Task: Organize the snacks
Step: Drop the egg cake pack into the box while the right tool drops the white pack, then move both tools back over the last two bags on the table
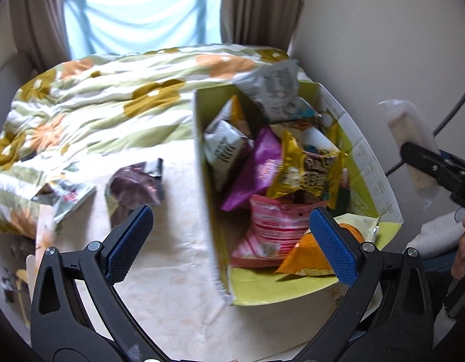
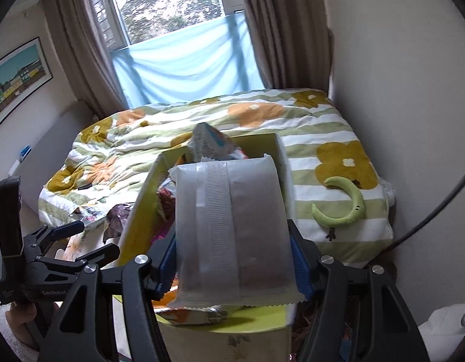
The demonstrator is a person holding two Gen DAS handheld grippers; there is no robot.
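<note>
The right gripper point(image 2: 232, 259) is clamping a translucent grey sealed snack packet point(image 2: 232, 226) above the open yellow-green cardboard box point(image 1: 365, 163) of snack bags. The left gripper point(image 1: 232, 247) is hovering wide open and empty near the box's front edge, beside a dark purple foil bag point(image 1: 135, 187) on the cream tablecloth point(image 1: 172, 286).

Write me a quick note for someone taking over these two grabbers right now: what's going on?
Right gripper: shut on a grey snack packet, held above the green box.
Left gripper: open, empty, at the box's near left wall.
Done: many packets already in the box.
Left: drop the grey one in, then collect the dark purple packet and silver packet lying on the table beside the box.
</note>
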